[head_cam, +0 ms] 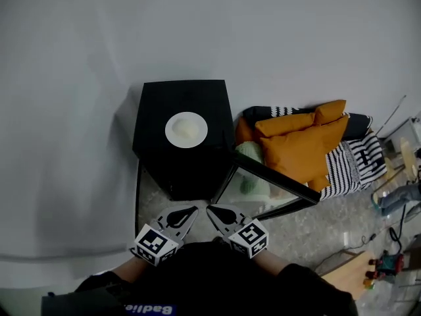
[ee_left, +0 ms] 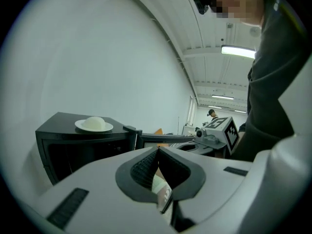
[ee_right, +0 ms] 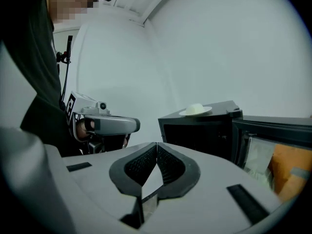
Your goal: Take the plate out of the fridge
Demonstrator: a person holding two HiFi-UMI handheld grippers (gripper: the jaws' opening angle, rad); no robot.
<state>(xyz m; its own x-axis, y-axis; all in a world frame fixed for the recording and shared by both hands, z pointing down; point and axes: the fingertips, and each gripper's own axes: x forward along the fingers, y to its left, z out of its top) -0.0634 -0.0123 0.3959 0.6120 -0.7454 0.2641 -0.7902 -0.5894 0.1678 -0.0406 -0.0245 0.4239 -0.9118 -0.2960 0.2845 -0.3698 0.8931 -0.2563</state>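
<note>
White wall [head_cam: 79, 78] fills most of what I see from the head view, with speckled floor [head_cam: 296, 236] lower right. Against the wall stands the black fridge [head_cam: 158, 104], its door [head_cam: 276, 183] swung open to the right. Beside it lies a heap of orange cushions [head_cam: 302, 143] and a striped one [head_cam: 355, 160]. Close to my operator's body, the left gripper [head_cam: 192, 210] and the right gripper [head_cam: 212, 210] point at the fridge, tips near each other. Each has its jaws pressed together with nothing between them. The white plate [head_cam: 172, 131] sits on top of the fridge, carrying a pale domed lump of food [head_cam: 188, 129].
</note>
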